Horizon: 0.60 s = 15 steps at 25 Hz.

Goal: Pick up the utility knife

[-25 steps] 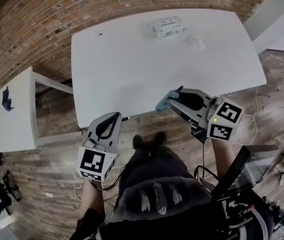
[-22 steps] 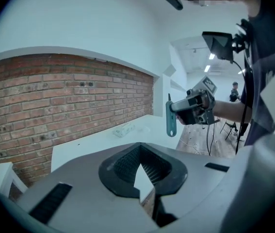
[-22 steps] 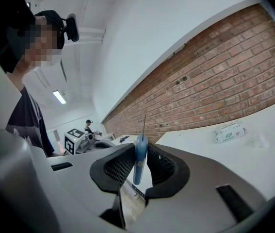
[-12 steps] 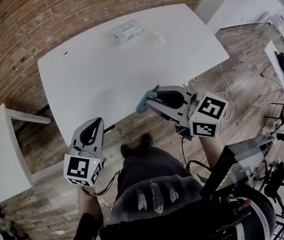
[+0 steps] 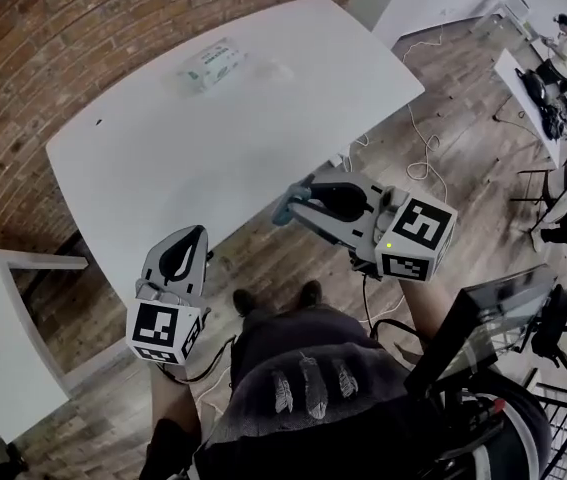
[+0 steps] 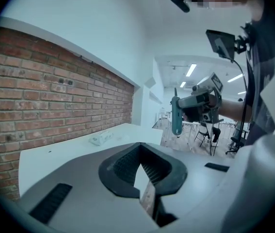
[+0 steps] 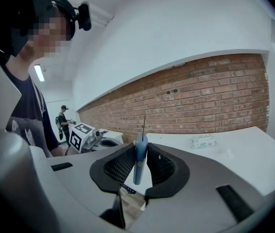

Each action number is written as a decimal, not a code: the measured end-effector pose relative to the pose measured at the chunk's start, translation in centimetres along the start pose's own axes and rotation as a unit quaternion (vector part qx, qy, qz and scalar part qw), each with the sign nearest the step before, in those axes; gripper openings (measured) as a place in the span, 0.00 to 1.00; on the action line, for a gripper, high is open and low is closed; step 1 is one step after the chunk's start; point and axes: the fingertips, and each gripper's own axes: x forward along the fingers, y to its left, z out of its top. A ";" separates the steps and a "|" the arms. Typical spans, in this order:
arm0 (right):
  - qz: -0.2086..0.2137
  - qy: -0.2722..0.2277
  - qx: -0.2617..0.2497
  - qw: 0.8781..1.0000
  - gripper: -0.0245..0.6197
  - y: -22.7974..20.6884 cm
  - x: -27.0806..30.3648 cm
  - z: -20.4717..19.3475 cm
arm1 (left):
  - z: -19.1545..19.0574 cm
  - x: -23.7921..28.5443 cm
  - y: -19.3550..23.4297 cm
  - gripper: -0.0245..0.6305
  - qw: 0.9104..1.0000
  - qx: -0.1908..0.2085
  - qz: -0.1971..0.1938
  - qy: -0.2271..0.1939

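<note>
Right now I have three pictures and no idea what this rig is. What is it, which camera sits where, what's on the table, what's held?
There is no robot here. A person holds a two-jaw gripper in each hand. One picture comes from a camera on the person's head, looking steeply down. The other two come from cameras riding on the grippers, each looking along its own jaws. The black-and-white marker cubes are part of the grippers.

The right gripper is clamped on a slim blue utility knife with its thin blade out, held in the air near the white table. The left gripper is shut and empty.

On the table, near the red brick wall, lies a small white packet with pale green print. Beside it is a small pale object that I cannot identify.
</note>
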 end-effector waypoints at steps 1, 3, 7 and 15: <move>-0.002 -0.006 -0.001 1.000 0.16 -0.1 -0.4 0.1 | 0.3 0.1 -0.1 0.03 1.000 0.005 0.001 0.001; -0.002 -0.020 0.000 1.000 0.16 -0.5 -1.2 0.2 | 0.7 0.3 -0.6 0.03 1.000 0.013 0.005 0.004; 0.004 -0.046 0.013 0.999 0.16 -1.4 -4.0 0.2 | 1.4 1.3 -3.1 0.03 0.999 0.036 0.009 0.018; 0.038 -0.099 0.043 0.993 0.16 -3.3 -8.9 0.3 | 3.9 3.2 -8.2 0.03 0.996 0.083 0.020 0.035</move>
